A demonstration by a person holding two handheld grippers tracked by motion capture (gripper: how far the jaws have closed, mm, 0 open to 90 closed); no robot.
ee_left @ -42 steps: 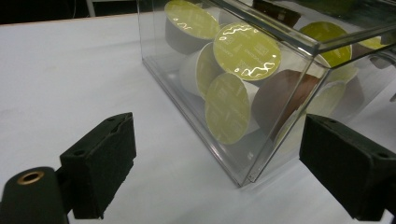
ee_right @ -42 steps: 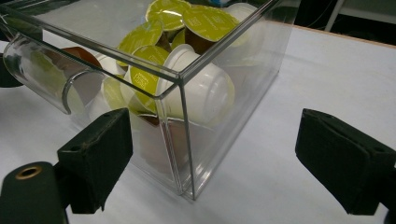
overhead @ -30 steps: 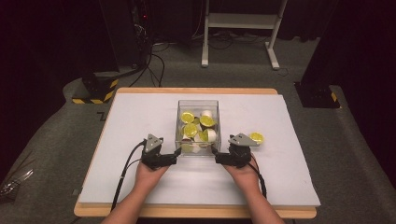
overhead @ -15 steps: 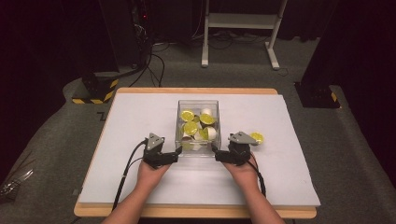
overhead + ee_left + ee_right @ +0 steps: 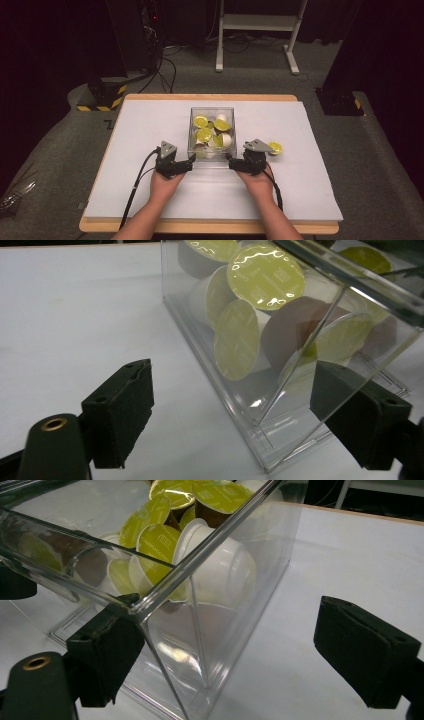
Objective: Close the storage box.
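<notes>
High view: your left gripper (image 5: 189,162) sits at the near left corner of the box (image 5: 212,131), and your right gripper (image 5: 231,162) at the near right corner, both pointing inward toward each other along the box's near wall. Your hands lie low on the table (image 5: 125,150), forearms coming in from the near edge and slanting slightly toward the middle, with knuckles up and wrists level. A cable trails back from each gripper along your arm.

Left gripper view: the jaws are spread and have just been closing, with the box's near left corner between them. One pad stands on bare table well clear of the wall; the other is seen through the clear wall near the corner, and you cannot tell whether it touches.

Right gripper view: the jaws are spread, straddling the near right corner. One pad sits against the near wall just under the rim; the other stands apart on the table outside the right wall.

Outward from there, the box stands upright at mid-table, holding a heap of capsules (image 5: 204,134) with yellow-green lids. One more capsule (image 5: 274,148) lies on the table just right of your right gripper.
</notes>
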